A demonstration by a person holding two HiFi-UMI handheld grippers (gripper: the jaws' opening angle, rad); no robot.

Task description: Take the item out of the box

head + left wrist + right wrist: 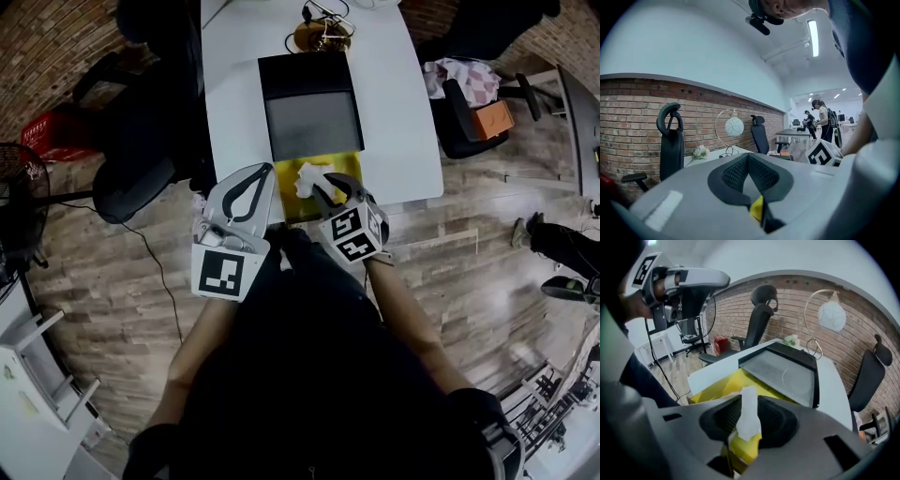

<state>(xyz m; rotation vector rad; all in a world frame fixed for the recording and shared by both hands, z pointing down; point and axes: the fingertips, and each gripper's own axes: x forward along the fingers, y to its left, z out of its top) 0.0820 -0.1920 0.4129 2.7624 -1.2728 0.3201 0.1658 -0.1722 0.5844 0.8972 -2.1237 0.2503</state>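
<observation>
An open yellow box [343,167] [715,386] sits at the near edge of the white table [408,141], in front of a black tray-like lid [310,103] [783,371]. My right gripper [322,190] [744,430] is shut on a white crumpled item with a yellow piece [307,178] [748,416], held just above the box. My left gripper [265,172] [749,158] hovers at the box's left edge, its tips together. A sliver of yellow shows low in the gap between its jaws.
A lamp base with cables [322,36] stands at the table's far end, and the lamp's globe [832,316] hangs above it. Black office chairs [131,178] [464,117] flank the table. A red crate [52,136] and a fan [19,192] stand at left. People [822,119] are far off.
</observation>
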